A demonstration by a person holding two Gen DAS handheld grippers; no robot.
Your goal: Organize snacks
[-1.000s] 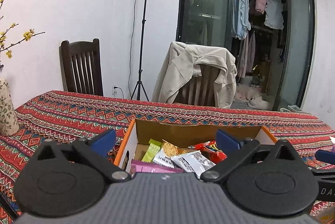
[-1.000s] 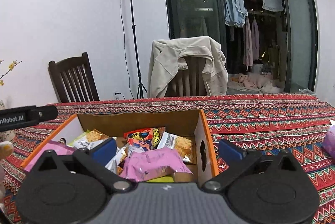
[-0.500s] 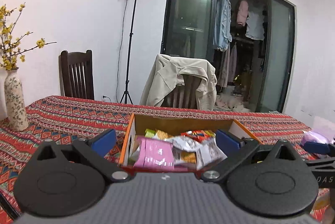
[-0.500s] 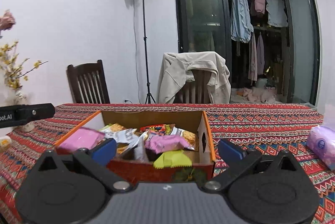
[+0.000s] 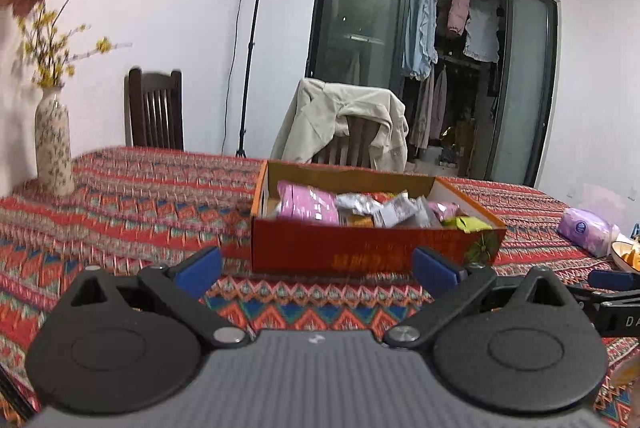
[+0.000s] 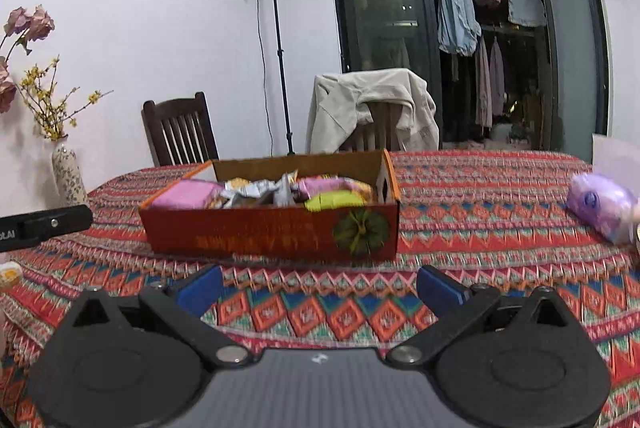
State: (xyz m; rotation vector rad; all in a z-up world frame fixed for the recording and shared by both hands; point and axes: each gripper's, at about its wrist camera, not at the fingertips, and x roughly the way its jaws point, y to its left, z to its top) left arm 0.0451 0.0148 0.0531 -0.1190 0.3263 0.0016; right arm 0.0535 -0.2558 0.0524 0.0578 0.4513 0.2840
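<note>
snack box (image 6: 272, 234) | sitting on tablecloth (image 6: 480, 212), packets heaped inside | left gripper (image 5: 316, 266), right gripper (image 6: 318, 286) both gaping, gripping nothing | now backing away from box, suggesting sorting is finishing

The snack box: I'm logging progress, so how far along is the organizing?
Looks nearly done: the snack box on the table already holds many packets. In hand: nothing, as the left gripper and right gripper are both open and empty. Left: perhaps the purple pack lying outside.
</note>
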